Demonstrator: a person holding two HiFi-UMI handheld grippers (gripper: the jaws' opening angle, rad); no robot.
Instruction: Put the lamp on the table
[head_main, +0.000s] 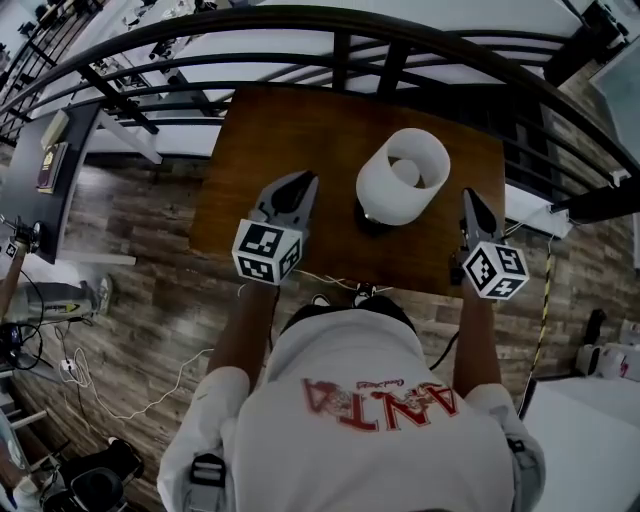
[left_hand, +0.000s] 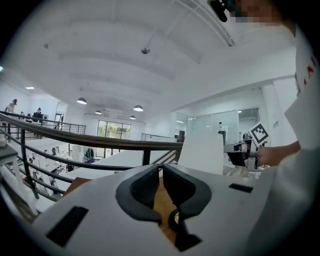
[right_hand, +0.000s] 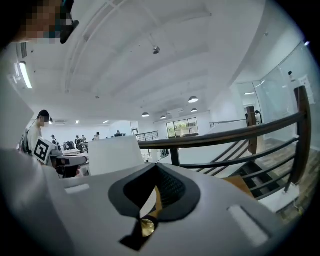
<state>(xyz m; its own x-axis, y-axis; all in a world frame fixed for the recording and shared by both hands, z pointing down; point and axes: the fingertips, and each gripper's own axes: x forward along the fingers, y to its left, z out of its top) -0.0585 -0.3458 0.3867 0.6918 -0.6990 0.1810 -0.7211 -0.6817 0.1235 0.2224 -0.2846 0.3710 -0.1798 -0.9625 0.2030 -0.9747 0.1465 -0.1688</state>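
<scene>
White-shaded lamp (head_main: 403, 180) stands upright on the brown wooden table (head_main: 280, 140), upper centre of frame. The left gripper (head_main: 305, 182) flanks it at frame left and the right gripper (head_main: 467, 196) at frame right. Both have their jaws together and empty.

lamp (head_main: 385, 195) base: mostly hidden under its shade | lamp bottom, left gripper view: behind left hand-held gripper (left_hand: 160, 169)

The person's shirt (head_main: 300, 450) bears red "ANTA" lettering (head_main: 385, 403), upside down.
</scene>
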